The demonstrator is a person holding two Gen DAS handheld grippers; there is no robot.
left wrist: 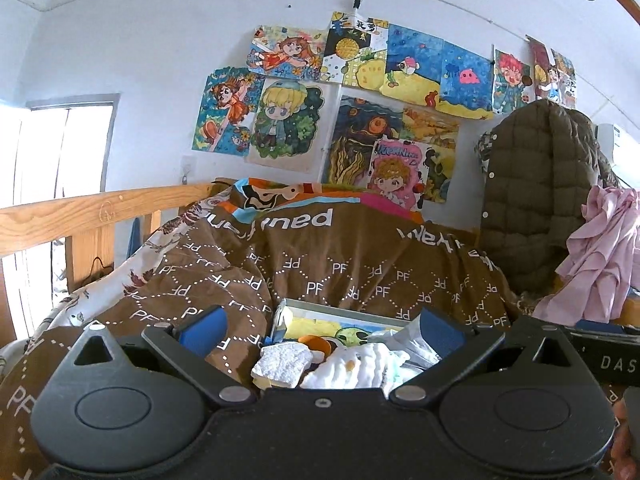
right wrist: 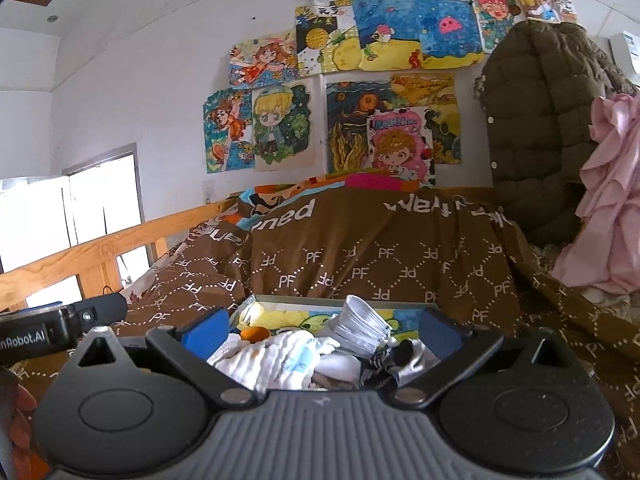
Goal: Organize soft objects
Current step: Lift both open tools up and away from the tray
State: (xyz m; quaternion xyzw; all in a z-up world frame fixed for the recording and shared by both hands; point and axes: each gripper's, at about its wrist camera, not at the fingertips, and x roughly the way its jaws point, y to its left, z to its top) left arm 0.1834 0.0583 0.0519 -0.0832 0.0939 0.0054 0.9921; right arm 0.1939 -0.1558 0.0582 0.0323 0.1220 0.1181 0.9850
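Observation:
A shallow box (left wrist: 320, 307) with a colourful printed inside lies on the brown quilt, holding a pile of small soft items: a white towel piece (left wrist: 282, 362), a white quilted cloth (left wrist: 360, 364) and an orange item (left wrist: 316, 343). My left gripper (left wrist: 320, 332) is open just above and in front of the pile, holding nothing. In the right wrist view the same box (right wrist: 332, 301) holds white cloths (right wrist: 288, 360), a rolled grey-white sock (right wrist: 362, 326) and a black-white striped piece (right wrist: 380, 360). My right gripper (right wrist: 324, 330) is open over the pile, empty.
A brown "PF" quilt (left wrist: 340, 264) covers the bed. A wooden rail (left wrist: 80, 216) runs on the left. A brown puffer jacket (left wrist: 536, 200) and pink garment (left wrist: 600, 248) hang at right. Drawings (left wrist: 360, 112) cover the wall. The left gripper's body (right wrist: 60, 326) shows at the right view's left edge.

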